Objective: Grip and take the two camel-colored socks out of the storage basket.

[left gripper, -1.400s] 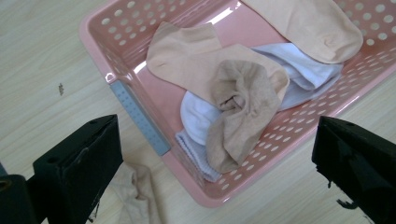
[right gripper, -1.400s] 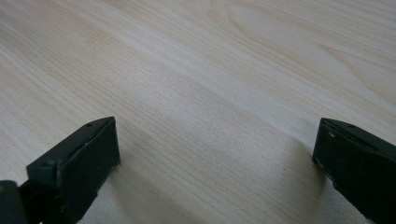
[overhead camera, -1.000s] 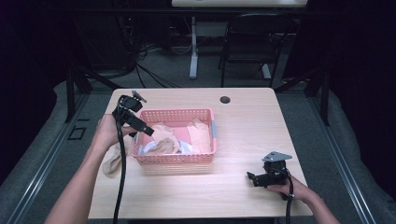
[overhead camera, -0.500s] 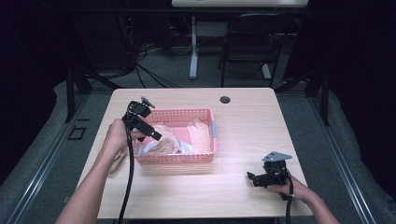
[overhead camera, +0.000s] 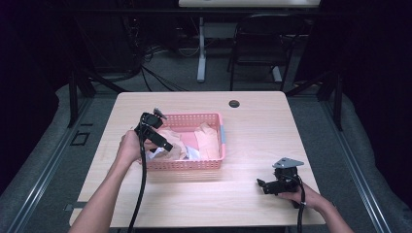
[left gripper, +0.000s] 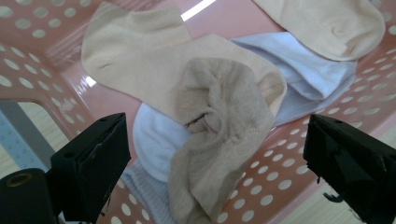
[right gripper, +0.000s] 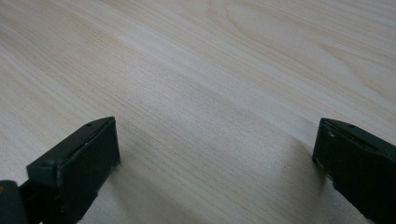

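The left gripper [overhead camera: 163, 144] hung over the pink basket [overhead camera: 221, 138], at its nine o'clock end, with its jaws spread wide and holding nothing. In the left gripper view those jaws framed a crumpled tan mesh sock [left gripper: 219, 126], which lay on top of a flatter cream sock [left gripper: 140, 60] and partly over a white sock [left gripper: 156, 140]; a pale blue-white sock [left gripper: 310, 77] sat toward two o'clock, and another cream sock [left gripper: 327, 18] lay toward one o'clock. All of them were inside the basket, near its perforated wall.

The step in hand looked like a pick of the tan mesh sock. To do it well, the gripper would have needed to come straight down on the raised fold at the sock's middle, where the fabric bunched, rather than at its flat lower tail near six o'clock, where a jaw could also catch the white sock beneath. Closing only once both jaws straddled that ridge would likely have lifted one sock alone.

The right gripper [overhead camera: 266, 186] rested low on the tabletop [overhead camera: 272, 121] toward five o'clock, well apart from the basket, jaws wide and empty over bare wood [right gripper: 201, 93]. It seemed best kept there.
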Demonstrator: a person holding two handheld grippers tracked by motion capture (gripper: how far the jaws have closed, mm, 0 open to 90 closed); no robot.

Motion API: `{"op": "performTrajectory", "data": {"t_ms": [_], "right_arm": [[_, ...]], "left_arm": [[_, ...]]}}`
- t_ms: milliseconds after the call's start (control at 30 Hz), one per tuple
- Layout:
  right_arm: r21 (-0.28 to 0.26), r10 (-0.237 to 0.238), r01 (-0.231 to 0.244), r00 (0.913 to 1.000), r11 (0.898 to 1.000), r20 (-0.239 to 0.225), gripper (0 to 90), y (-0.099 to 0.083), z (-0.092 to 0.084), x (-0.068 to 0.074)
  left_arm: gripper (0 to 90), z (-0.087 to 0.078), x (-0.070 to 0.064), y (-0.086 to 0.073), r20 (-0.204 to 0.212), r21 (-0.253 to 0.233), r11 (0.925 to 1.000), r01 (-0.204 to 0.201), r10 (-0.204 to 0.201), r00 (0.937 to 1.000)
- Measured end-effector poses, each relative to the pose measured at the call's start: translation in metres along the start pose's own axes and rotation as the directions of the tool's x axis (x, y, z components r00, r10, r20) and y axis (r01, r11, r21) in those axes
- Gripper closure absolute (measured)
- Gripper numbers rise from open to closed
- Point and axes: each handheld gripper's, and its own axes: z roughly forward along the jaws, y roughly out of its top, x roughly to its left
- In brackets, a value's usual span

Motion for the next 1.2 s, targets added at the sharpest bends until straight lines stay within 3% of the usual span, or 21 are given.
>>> {"op": "performTrajectory", "data": {"t_ms": [200, 233, 367, 533, 567, 667, 733, 900, 967, 1200], "right_arm": [[0.001, 0.000, 0.000, 1.0000, 1.000, 0.000, 0.0, 0.000, 0.000, 0.000], [0.002, 0.000, 0.000, 1.0000, 1.000, -0.001, 0.0, 0.000, 0.000, 0.000], [0.002, 0.000, 0.000, 1.0000, 1.000, -0.001, 0.0, 0.000, 0.000, 0.000], [0.001, 0.000, 0.000, 1.0000, 1.000, -0.001, 0.0, 0.000, 0.000, 0.000], [-0.002, -0.002, 0.002, 1.0000, 1.000, -0.001, 0.0, 0.000, 0.000, 0.000], [-0.003, -0.002, 0.002, 1.0000, 1.000, -0.002, 0.0, 0.000, 0.000, 0.000], [-0.003, -0.002, 0.002, 1.0000, 1.000, -0.002, 0.0, 0.000, 0.000, 0.000], [-0.001, -0.004, 0.004, 1.0000, 1.000, -0.001, 0.0, 0.000, 0.000, 0.000], [-0.002, -0.004, 0.004, 1.0000, 1.000, -0.001, 0.0, 0.000, 0.000, 0.000], [-0.001, -0.004, 0.004, 1.0000, 1.000, -0.001, 0.0, 0.000, 0.000, 0.000]], "left_arm": [[13.8, 0.015, -0.001, 0.000, 0.008, 0.033, 0.9993, 0.020, -0.020, 0.9998], [17.0, 0.021, -0.002, 0.001, -0.006, 0.064, 0.9977, 0.023, -0.023, 0.9997], [19.2, 0.026, -0.003, 0.001, 0.004, 0.065, 0.9973, 0.034, -0.035, 0.9994], [25.3, 0.034, -0.005, 0.001, 0.005, 0.080, 0.9964, 0.027, -0.028, 0.9996], [26.7, 0.039, -0.005, 0.001, 0.009, 0.108, 0.9940, 0.014, -0.015, 0.9998], [34.0, 0.045, -0.004, 0.000, 0.028, 0.130, 0.9912, 0.023, -0.027, 0.9992], [44.9, 0.048, -0.005, 0.000, 0.028, 0.143, 0.9896, 0.019, -0.023, 0.9993], [71.9, 0.048, -0.008, 0.001, 0.026, 0.152, 0.9884, -0.005, 0.002, 0.9997], [75.7, 0.043, -0.009, 0.002, 0.022, 0.149, 0.9884, -0.028, 0.025, 0.9995], [79.5, 0.029, -0.012, 0.005, 0.024, 0.133, 0.9899, -0.051, 0.048, 0.9986]]}}
